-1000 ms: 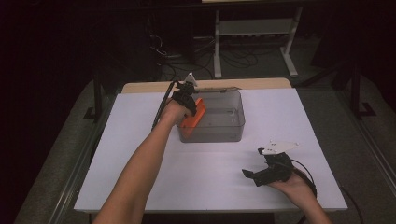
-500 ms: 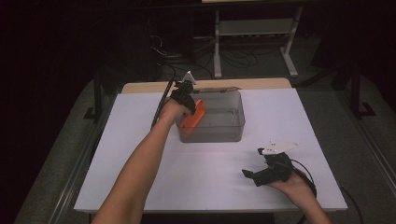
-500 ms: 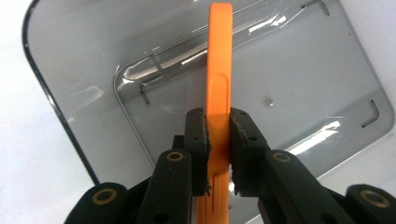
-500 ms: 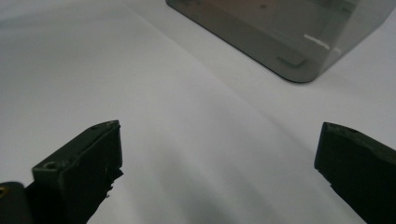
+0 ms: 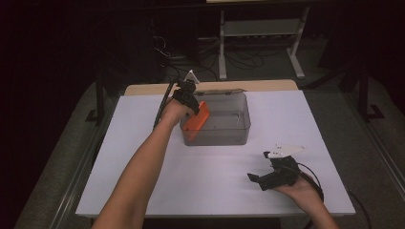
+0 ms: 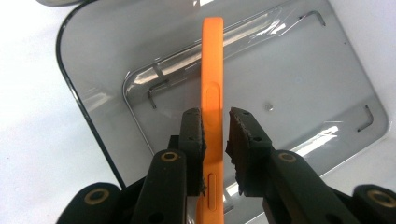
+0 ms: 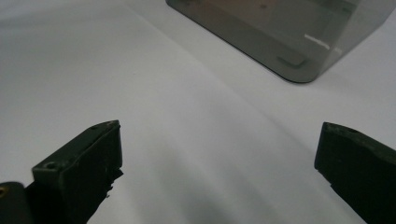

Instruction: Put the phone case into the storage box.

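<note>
The left claw [image 6: 215, 135] hangs over the clear grey bin [image 5: 239, 129] with the orange phone case [image 6: 212, 93] edge-on between its jaws — the left pad lies against the case, a thin gap shows at the right pad, and the jaws have just been easing apart, so the case is no longer pinched. In the high view the orange phone case [image 5: 197, 117] leans tilted at the bin's left end, inside it. The right claw [image 5: 258, 179] rests low on the white surface [image 5: 143, 162], well apart from the bin — jaws spread wide, nothing between them.
</note>
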